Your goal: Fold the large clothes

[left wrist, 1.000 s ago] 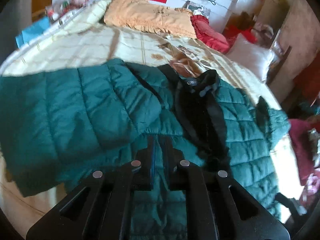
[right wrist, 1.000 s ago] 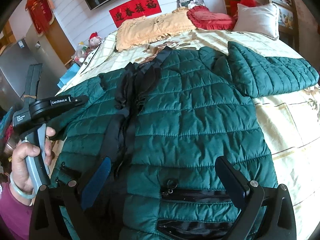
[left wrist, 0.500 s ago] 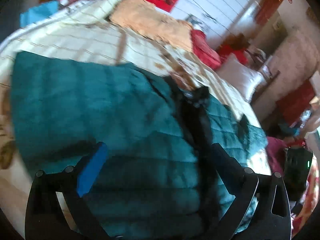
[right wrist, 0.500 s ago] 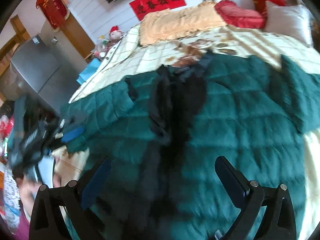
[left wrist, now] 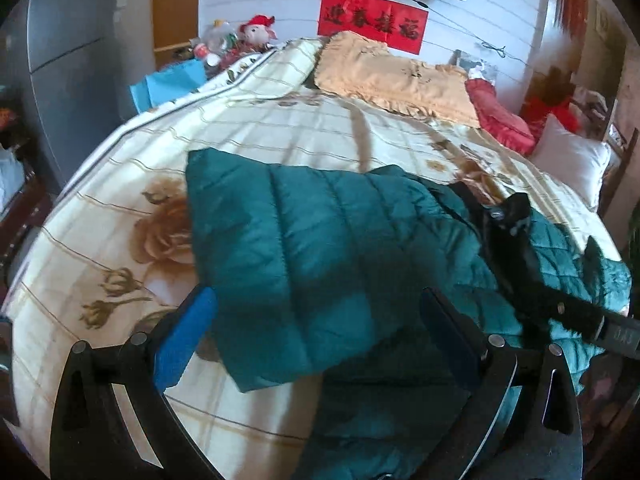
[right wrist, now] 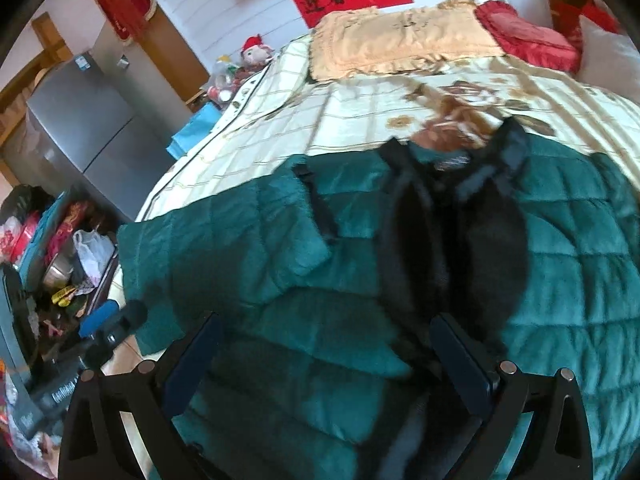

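Observation:
A dark green quilted jacket (left wrist: 320, 248) lies spread on the bed, its black-lined front open toward the collar (right wrist: 452, 208). Its left sleeve (right wrist: 224, 240) reaches to the bed's left edge. My left gripper (left wrist: 316, 320) hovers open over that sleeve's end, with nothing pinched between the blue pads (left wrist: 188, 332). My right gripper (right wrist: 328, 344) is open above the jacket's body, just left of the black lining. The left gripper (right wrist: 108, 332) shows at the lower left of the right wrist view, and the right gripper's body (left wrist: 600, 324) at the right edge of the left wrist view.
The cream flowered bedspread (left wrist: 132, 232) is bare left of the sleeve. An orange pillow (left wrist: 392, 76), a red cushion (left wrist: 500, 116) and a white pillow (left wrist: 572, 160) lie at the head. A grey fridge (right wrist: 88, 128) and floor clutter (right wrist: 60, 256) stand left of the bed.
The left gripper, shut a second ago, has opened and swung left over the sleeve. The right gripper stayed open and slid left across the jacket to the black lining.

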`<act>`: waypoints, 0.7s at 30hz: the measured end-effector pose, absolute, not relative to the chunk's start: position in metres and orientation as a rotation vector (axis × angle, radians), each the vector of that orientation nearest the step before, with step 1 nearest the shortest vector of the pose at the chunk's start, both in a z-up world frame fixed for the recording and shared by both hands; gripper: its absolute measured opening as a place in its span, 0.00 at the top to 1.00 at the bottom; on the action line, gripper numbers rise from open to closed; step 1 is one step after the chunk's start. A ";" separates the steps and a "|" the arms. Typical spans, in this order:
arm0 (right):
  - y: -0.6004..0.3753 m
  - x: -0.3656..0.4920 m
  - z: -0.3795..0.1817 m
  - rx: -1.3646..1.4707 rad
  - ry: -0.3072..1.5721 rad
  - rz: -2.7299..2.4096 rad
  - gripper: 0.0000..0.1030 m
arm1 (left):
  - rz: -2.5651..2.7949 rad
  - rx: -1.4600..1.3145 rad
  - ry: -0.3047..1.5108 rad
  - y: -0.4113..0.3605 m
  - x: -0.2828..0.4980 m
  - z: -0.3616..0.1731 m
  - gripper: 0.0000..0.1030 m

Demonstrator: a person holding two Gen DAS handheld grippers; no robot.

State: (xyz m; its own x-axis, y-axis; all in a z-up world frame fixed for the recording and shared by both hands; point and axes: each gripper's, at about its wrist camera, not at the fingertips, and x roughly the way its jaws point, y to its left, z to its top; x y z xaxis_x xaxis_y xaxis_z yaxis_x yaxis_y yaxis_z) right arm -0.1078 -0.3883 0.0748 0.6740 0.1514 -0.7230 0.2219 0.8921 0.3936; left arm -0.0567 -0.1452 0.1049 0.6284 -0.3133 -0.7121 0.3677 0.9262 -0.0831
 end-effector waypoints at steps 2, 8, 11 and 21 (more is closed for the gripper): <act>-0.386 -0.094 0.073 0.505 0.843 -0.021 0.00 | -0.357 0.096 0.791 -0.144 -0.057 0.103 0.01; -0.385 -0.060 0.061 0.539 0.870 -0.009 0.09 | -0.345 0.031 0.832 -0.125 -0.045 0.096 0.01; -0.384 -0.043 0.053 0.535 0.894 -0.010 0.11 | -0.338 -0.010 0.858 -0.117 -0.038 0.090 0.01; -0.382 -0.019 0.030 0.678 0.860 0.066 0.76 | -0.329 -0.057 0.915 -0.115 -0.031 0.075 0.01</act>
State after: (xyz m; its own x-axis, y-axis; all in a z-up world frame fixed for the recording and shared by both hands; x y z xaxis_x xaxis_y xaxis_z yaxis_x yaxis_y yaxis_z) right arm -0.0194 -0.3822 0.0301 0.6636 0.3170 -0.6776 0.2104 0.7901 0.5757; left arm -0.0315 -0.1145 0.0749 0.5638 -0.3033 -0.7682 0.2555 0.9485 -0.1870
